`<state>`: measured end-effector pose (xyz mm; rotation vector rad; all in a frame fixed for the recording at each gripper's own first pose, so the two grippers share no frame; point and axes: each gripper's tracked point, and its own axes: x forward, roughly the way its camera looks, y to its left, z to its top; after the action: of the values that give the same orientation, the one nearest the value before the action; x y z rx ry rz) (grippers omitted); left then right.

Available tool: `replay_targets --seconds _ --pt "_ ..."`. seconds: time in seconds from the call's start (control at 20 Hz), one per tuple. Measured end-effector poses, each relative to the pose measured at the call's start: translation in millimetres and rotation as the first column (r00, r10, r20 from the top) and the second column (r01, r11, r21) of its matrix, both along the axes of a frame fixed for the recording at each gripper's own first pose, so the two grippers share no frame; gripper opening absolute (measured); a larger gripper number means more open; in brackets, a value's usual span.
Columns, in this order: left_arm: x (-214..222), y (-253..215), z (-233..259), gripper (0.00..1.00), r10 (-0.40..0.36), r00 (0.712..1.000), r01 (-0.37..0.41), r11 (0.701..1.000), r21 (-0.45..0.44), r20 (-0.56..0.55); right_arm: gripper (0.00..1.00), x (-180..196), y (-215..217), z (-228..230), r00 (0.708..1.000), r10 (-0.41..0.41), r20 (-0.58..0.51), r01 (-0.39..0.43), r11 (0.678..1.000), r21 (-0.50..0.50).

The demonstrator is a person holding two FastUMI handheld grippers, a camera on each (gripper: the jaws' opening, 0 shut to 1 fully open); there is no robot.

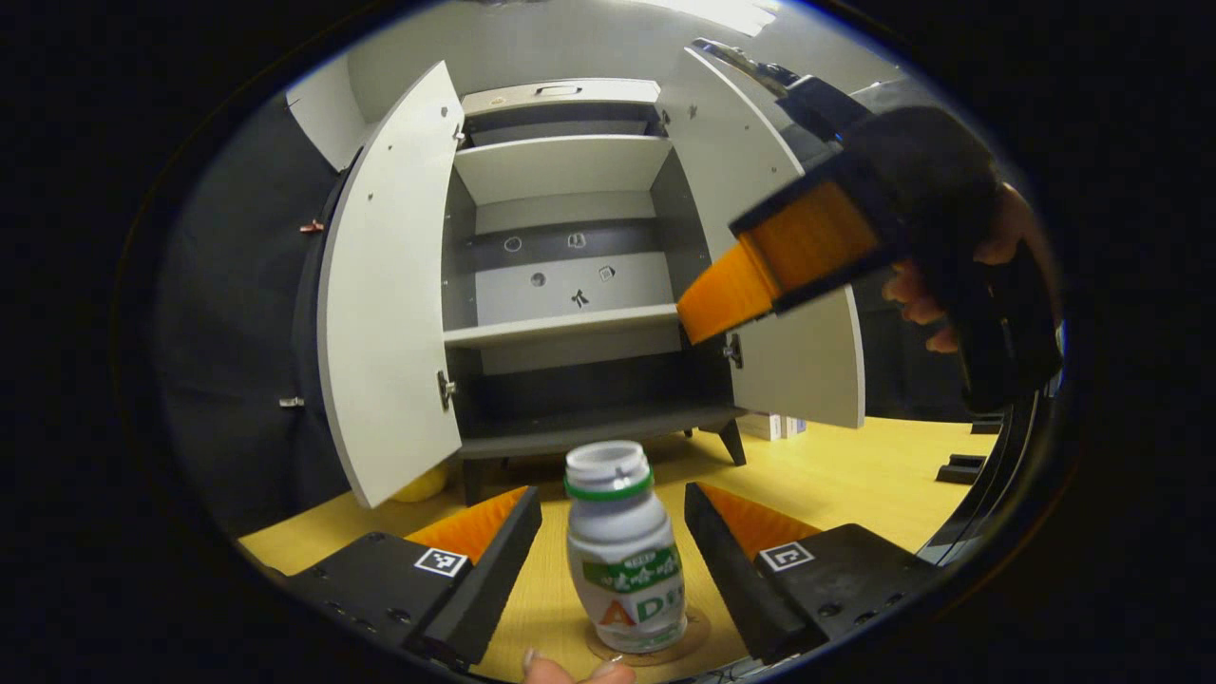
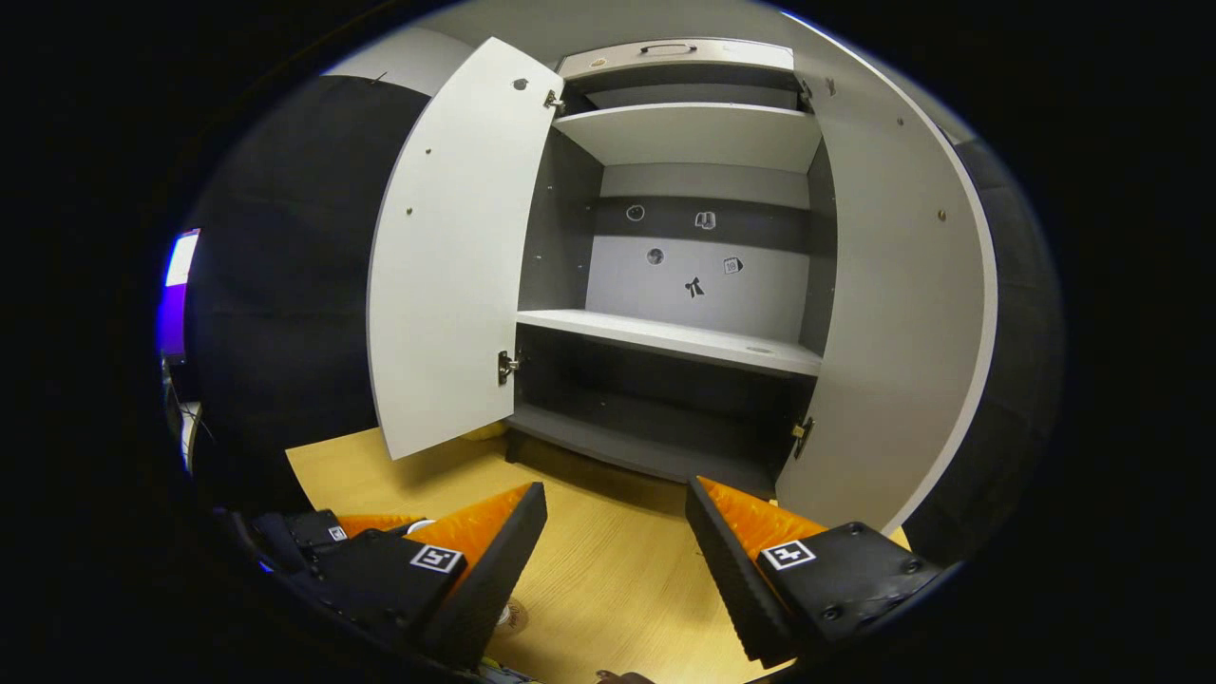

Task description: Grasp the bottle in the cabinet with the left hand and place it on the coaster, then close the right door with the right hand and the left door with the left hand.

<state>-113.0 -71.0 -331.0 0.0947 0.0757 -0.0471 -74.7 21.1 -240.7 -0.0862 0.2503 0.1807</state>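
The white plastic bottle [image 1: 625, 551] stands upright on the round cork coaster [image 1: 655, 646], loose between the wide-open left gripper [image 1: 613, 532], while the right gripper [image 2: 616, 532], empty and agape, faces the right grey cabinet door [image 2: 902, 313].

The drink bottle [image 1: 624, 551] stands upright on the coaster [image 1: 689, 635] between the left hand-held gripper's [image 1: 613, 541] spread fingers, untouched. Behind, the cabinet [image 1: 570, 285] stands with both doors open.

The bottle [image 1: 624, 551] hides most of the coaster [image 1: 693, 635] (rim peeking).
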Motion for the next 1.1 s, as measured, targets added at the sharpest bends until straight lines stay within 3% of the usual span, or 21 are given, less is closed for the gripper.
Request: replay_targets --seconds 0.2,0.35,0.5,0.65,0.85,1.0,1.1 --pt "9.5 -14.4 63.8 0.95 -0.076 0.997 0.076 0.996 0.047 -0.005 0.98 -2.1 -7.9 42.7 0.999 -0.045 0.010 0.045 0.999 0.010" --pt "16.5 -37.7 108.2 0.95 -0.207 0.978 0.207 0.978 0.008 0.003 0.98 -4.7 -0.5 87.3 0.998 -0.060 0.013 0.059 0.997 0.058" --pt "23.5 -42.9 142.3 0.95 -0.308 0.951 0.308 0.951 0.007 0.008 0.98 -1.0 -22.4 138.3 0.981 -0.177 0.084 0.173 0.983 0.058" --pt "32.5 -40.0 171.7 0.95 -0.393 0.919 0.394 0.919 -0.028 0.032 0.98 -8.7 -64.2 178.4 0.924 -0.342 0.170 0.342 0.939 0.033" --pt "46.3 -25.0 202.0 0.96 -0.443 0.894 0.448 0.891 -0.075 0.074 0.97 -32.6 -140.1 202.5 0.792 -0.558 0.248 0.579 0.815 -0.018" --pt "60.3 -19.9 218.8 0.95 -0.450 0.888 0.459 0.881 -0.118 0.097 0.98 -39.0 -180.9 214.6 0.739 -0.617 0.272 0.648 0.760 -0.037" --pt "68.9 -16.7 227.8 0.96 -0.429 0.897 0.441 0.884 -0.152 0.106 0.98 -36.4 -203.6 216.2 0.731 -0.626 0.271 0.659 0.751 -0.042"
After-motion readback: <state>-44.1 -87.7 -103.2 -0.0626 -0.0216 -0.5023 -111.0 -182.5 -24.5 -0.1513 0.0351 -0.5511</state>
